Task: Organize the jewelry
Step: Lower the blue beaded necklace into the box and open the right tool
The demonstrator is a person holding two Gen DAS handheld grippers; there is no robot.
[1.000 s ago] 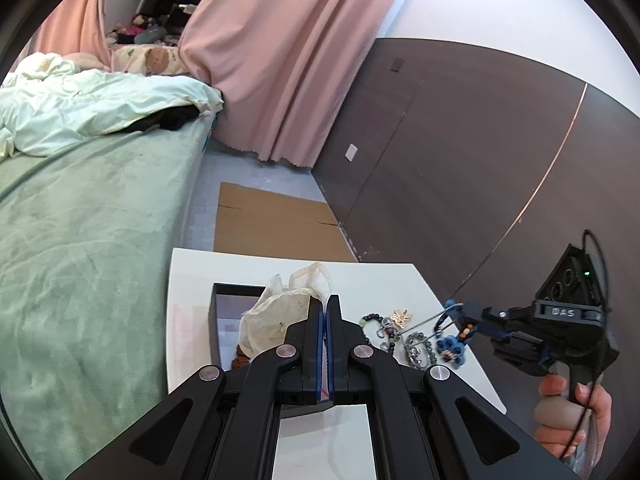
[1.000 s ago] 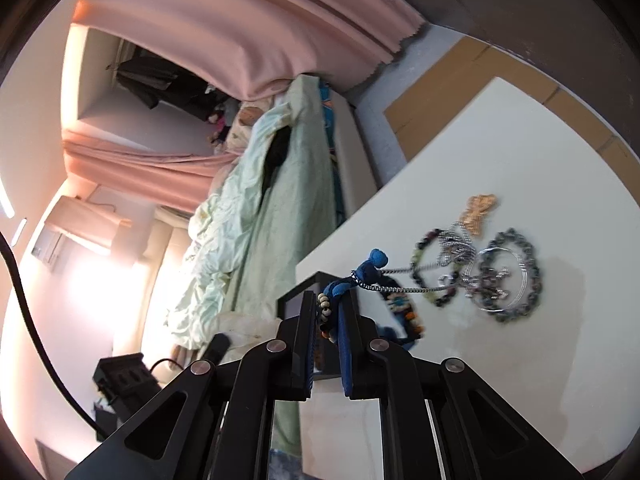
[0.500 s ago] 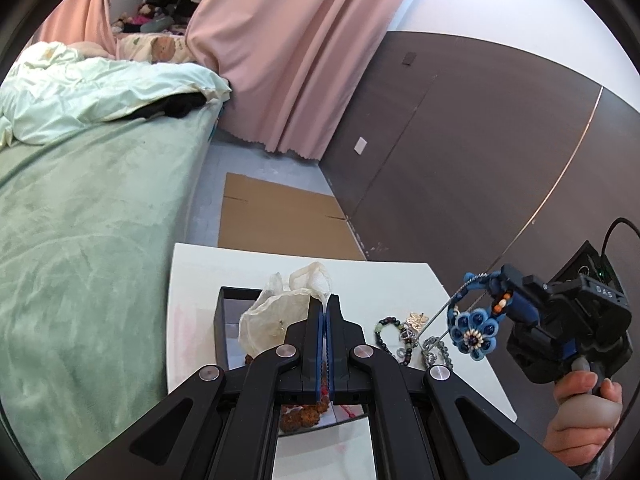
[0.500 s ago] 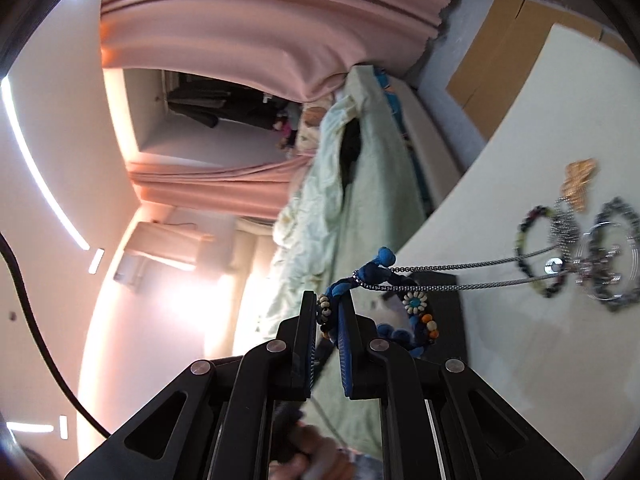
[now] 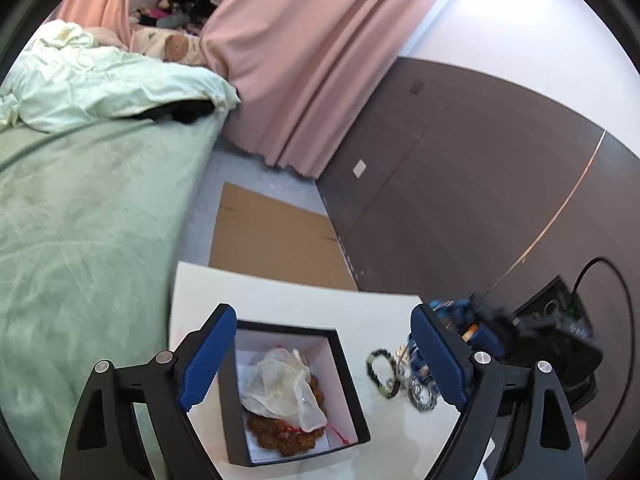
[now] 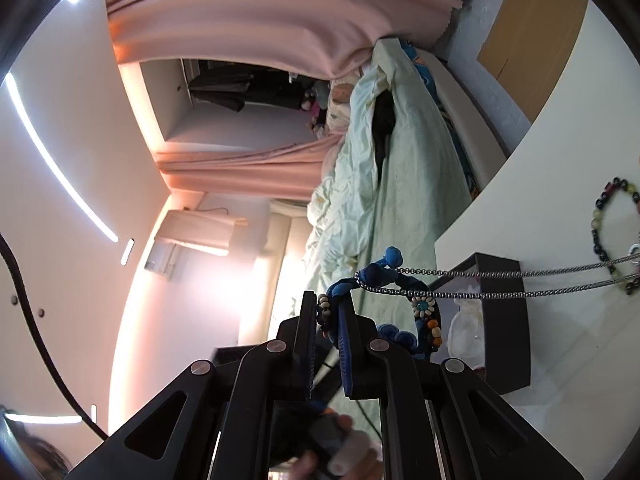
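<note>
White table (image 5: 280, 300) beside a green bed (image 5: 80, 220), pink curtain (image 5: 300, 60) behind. Left gripper (image 5: 320, 356) spread wide, empty, its blue fingers (image 5: 208, 356) straddling an open black box (image 5: 348, 380) on the table. Box contains brown beads (image 5: 280, 436) partly under a white pouch (image 5: 280, 384). Right of the box: dark bead bracelet (image 5: 380, 372) and more jewelry, blurred, lying on the table. Right gripper (image 6: 328, 344) clamped narrow on a blue bracelet (image 6: 424, 320), raised off the table; a silver chain (image 6: 520, 284) hooked on it stretches taut to the pile at right.
</note>
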